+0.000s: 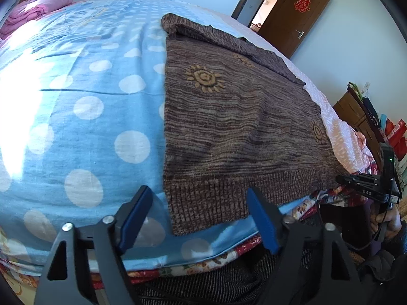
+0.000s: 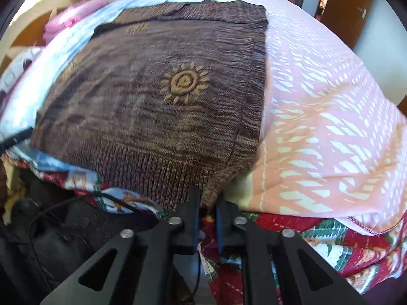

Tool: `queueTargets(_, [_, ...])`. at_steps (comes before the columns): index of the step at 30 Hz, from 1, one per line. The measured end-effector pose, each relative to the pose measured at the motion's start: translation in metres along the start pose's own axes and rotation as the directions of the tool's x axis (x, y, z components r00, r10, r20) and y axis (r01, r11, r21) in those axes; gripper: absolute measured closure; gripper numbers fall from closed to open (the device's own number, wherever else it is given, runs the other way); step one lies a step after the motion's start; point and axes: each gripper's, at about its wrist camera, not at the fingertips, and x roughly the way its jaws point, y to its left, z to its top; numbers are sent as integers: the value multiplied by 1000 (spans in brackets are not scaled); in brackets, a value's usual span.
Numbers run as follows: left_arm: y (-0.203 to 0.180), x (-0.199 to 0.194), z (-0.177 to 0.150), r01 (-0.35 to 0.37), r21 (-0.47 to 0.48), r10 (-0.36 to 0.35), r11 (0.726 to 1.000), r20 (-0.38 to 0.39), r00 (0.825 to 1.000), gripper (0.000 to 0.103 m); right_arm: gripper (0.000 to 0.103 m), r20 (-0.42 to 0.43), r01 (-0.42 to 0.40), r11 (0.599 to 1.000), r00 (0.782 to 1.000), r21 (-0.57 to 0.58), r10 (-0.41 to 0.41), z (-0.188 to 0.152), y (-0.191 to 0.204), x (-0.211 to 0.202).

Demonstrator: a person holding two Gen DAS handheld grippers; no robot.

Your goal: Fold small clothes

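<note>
A brown knit sweater [image 1: 236, 117] with orange sun prints lies flat on the bed, its ribbed hem toward me. It also shows in the right wrist view [image 2: 157, 96]. My left gripper [image 1: 201, 216] is open and empty, its blue fingers hovering over the hem's left corner. My right gripper [image 2: 207, 198] is shut on the hem's right corner. In the left wrist view the right gripper [image 1: 361, 183] sits at the sweater's right edge.
The bed has a blue sheet with white dots [image 1: 76, 106] on the left and a pink patterned cover [image 2: 318, 117] on the right. A pink quilt [image 1: 38, 7] lies at the far left. A wooden door [image 1: 295, 17] and cluttered shelves [image 1: 368, 117] stand beyond the bed.
</note>
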Motion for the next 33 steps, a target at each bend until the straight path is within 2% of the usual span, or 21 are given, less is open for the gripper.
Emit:
queueTargets(1, [-1, 1, 0, 12, 1, -12, 1000, -9, 1000, 49, 97, 4, -18, 1000, 1000, 16, 18, 0, -3, -2])
queueTargets(2, [-2, 3, 0, 28, 1, -28, 1000, -27, 999, 74, 97, 7, -35, 999, 999, 30, 34, 0, -6, -4])
queueTargets(3, [-2, 7, 0, 50, -5, -50, 999, -58, 997, 89, 97, 8, -49, 998, 999, 42, 49, 1, -7, -6])
queueTargets(4, [-2, 11, -1, 63, -15, -64, 998, -86, 994, 94, 97, 18, -73, 996, 997, 58, 72, 1, -9, -10])
queueTargets(9, [-7, 2, 8, 40, 5, -39, 999, -40, 998, 94, 98, 105, -204, 972, 976, 119, 192, 15, -16, -39])
queueTargets(14, [-4, -11, 50, 117, -40, -115, 992, 36, 993, 94, 98, 215, -339, 924, 929, 177, 300, 53, -30, -58])
queueTargets(16, [-3, -11, 71, 129, -42, -127, 991, 56, 990, 94, 98, 244, -364, 913, 917, 187, 316, 75, -34, -59])
queueTargets(19, [-3, -5, 105, 126, -39, -123, 991, 77, 989, 94, 98, 277, -361, 913, 912, 192, 302, 111, -40, -58])
queueTargets(21, [-4, 1, 126, 86, -17, -84, 996, 94, 992, 94, 98, 292, -373, 900, 907, 224, 303, 132, -47, -48])
queueTargets(25, [4, 18, 163, 15, 0, -15, 1000, 105, 994, 94, 98, 293, -350, 888, 919, 297, 264, 171, -67, -18])
queueTargets(29, [15, 28, 185, -50, -4, 50, 999, 91, 995, 94, 98, 254, -280, 893, 947, 353, 197, 196, -82, 21])
queueTargets(31, [18, 25, 187, -27, 18, 25, 999, 84, 996, 94, 98, 235, -269, 886, 953, 377, 190, 199, -86, 39])
queueTargets(33, [17, 20, 183, 8, 76, -13, 997, 75, 997, 89, 98, 225, -289, 871, 951, 398, 213, 199, -90, 55])
